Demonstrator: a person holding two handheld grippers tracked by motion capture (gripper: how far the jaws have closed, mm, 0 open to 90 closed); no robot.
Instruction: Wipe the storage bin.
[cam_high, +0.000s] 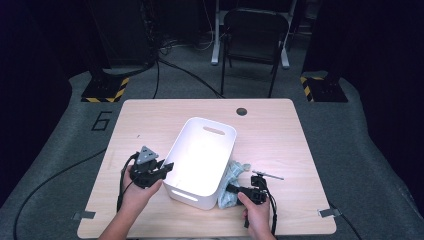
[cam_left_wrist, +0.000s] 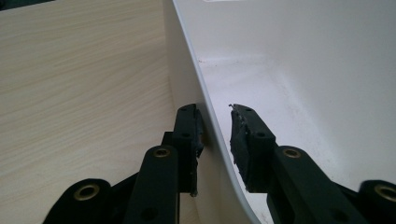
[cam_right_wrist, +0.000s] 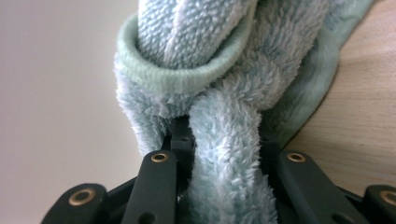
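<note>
Risk entry | right gripper (cam_high: 235, 189) pinching fluffy towel (cam_high: 231, 181) | left gripper (cam_high: 168, 167) spread astride bin (cam_high: 200, 192) wall | dangling towel may snag rim, tipping bin

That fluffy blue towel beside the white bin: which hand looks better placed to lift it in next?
The right. Its gripper is already shut on the towel beside the white bin. The left gripper straddles the bin's wall on the far side, steadying it.

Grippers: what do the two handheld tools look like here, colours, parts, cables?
Both are black. The left tool carries a grey three-cornered plate on top; a black cable loops from it. The right tool trails a black cable too. Their jaws are black linkages with brass-coloured rivets. No sleeves reach the wrists.
</note>
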